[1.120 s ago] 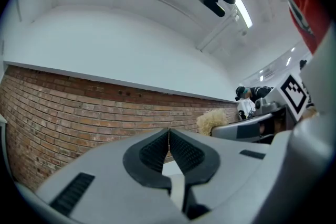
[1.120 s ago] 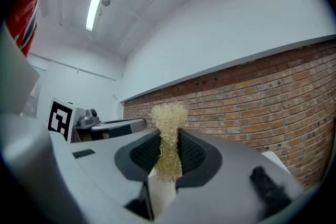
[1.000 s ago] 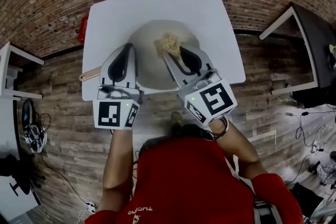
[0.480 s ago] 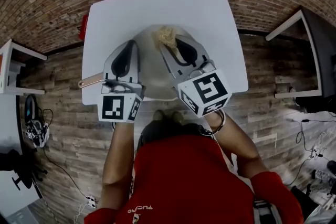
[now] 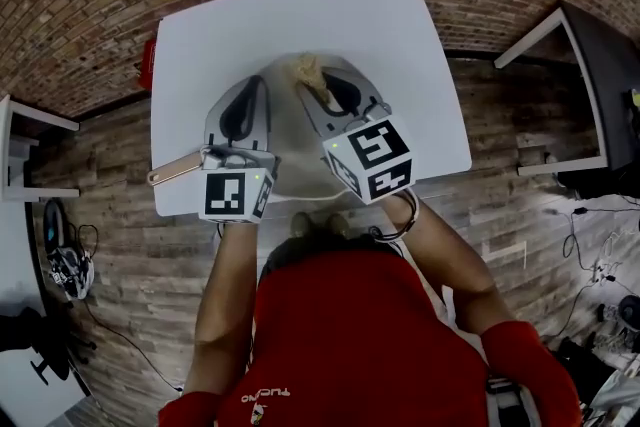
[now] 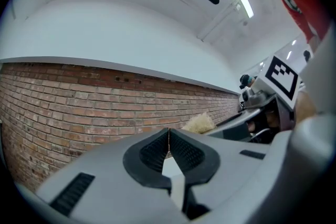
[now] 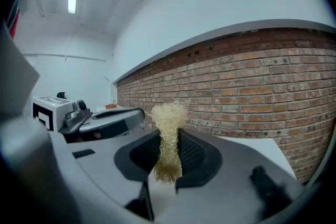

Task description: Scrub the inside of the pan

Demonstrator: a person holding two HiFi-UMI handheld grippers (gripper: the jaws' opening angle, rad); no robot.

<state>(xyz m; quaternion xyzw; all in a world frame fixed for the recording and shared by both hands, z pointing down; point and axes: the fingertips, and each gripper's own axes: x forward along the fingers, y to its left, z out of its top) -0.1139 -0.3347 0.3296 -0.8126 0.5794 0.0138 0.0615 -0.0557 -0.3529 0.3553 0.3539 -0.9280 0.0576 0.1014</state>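
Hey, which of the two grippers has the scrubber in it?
The right gripper: its fingers pinch the tan fibrous scrubber. The left gripper has its fingers pressed together with nothing between.
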